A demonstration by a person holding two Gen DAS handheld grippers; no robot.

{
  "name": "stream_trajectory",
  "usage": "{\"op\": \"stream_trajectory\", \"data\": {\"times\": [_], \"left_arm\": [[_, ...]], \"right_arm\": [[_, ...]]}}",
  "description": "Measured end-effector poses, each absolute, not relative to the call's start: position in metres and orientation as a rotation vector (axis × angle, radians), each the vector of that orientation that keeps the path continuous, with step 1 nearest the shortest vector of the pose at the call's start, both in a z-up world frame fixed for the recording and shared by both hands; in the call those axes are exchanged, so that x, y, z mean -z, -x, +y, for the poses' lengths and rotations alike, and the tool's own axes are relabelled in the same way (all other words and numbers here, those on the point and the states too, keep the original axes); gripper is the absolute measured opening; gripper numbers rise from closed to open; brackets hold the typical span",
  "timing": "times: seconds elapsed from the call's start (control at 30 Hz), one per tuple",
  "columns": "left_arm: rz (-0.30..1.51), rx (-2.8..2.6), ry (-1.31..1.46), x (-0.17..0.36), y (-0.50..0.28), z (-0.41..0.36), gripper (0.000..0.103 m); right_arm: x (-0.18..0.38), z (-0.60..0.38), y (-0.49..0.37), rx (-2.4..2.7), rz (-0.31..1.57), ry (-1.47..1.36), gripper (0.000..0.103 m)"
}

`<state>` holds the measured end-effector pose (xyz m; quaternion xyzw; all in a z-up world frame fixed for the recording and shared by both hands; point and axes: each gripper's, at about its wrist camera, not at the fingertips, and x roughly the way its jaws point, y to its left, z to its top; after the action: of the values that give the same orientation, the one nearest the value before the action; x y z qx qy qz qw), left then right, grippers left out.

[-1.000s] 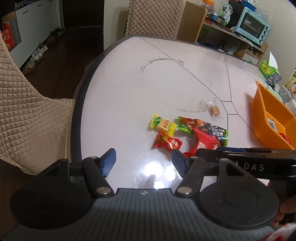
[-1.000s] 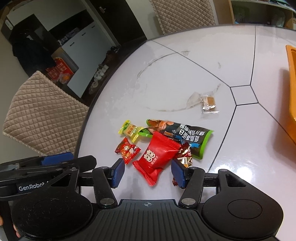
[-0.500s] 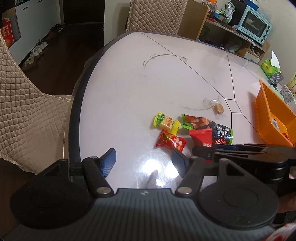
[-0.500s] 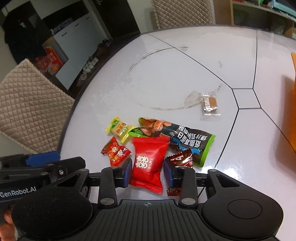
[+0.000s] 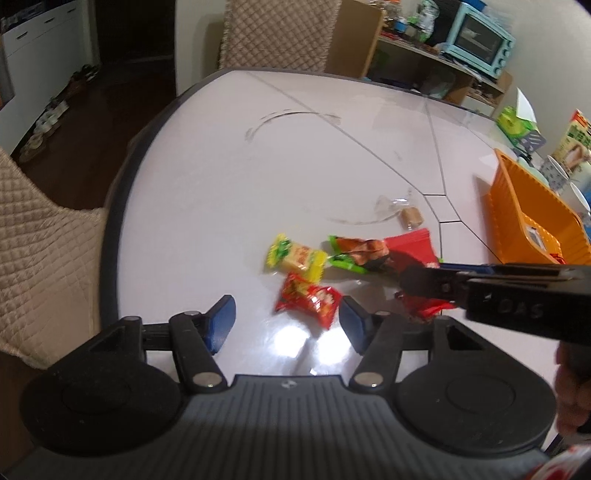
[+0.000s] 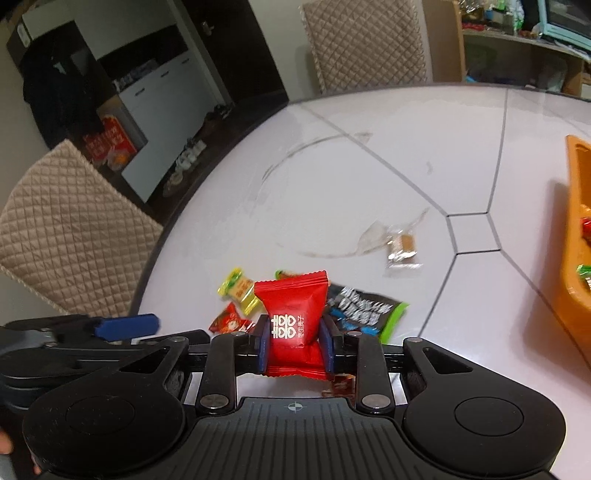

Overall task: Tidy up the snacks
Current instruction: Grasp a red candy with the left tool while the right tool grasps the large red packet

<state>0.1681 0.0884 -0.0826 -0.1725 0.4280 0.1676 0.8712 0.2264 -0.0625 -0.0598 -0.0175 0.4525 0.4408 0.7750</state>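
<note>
The right gripper has just been closing its jaws, which now pinch the red snack packet, lifted slightly off the white desk. The left gripper, jaws narrowing yet spread and empty, hovers by a small red candy. The orange basket sits at three o'clock.

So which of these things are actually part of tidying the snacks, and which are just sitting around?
Part of the job:
- red packet, pinched by the right fingers, which have just been closing
- yellow sweet
- small red sweet
- green and black packet
- clear-wrapped biscuit
- orange basket
- left gripper, open

Just lying about:
- quilted chairs
- blue toaster oven
- green tissue box
</note>
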Motion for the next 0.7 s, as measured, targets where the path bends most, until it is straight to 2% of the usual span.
{"op": "stream_trajectory", "data": {"times": [0.1,0.23,0.7], "left_arm": [[0.888,-0.323,0.331,0.088,-0.177,0.086,0.055],[0.915,-0.299,0.299,0.097,-0.188,0.084,0.041],[0.936,-0.297,0.242,0.107,-0.195,0.073,0.031]], "right_arm": [[0.055,-0.074,-0.231,-0.934,0.973,0.017,0.028],[0.052,-0.090,-0.236,-0.894,0.974,-0.001,0.028],[0.054,-0.123,-0.239,-0.806,0.993,-0.033,0.028]]}}
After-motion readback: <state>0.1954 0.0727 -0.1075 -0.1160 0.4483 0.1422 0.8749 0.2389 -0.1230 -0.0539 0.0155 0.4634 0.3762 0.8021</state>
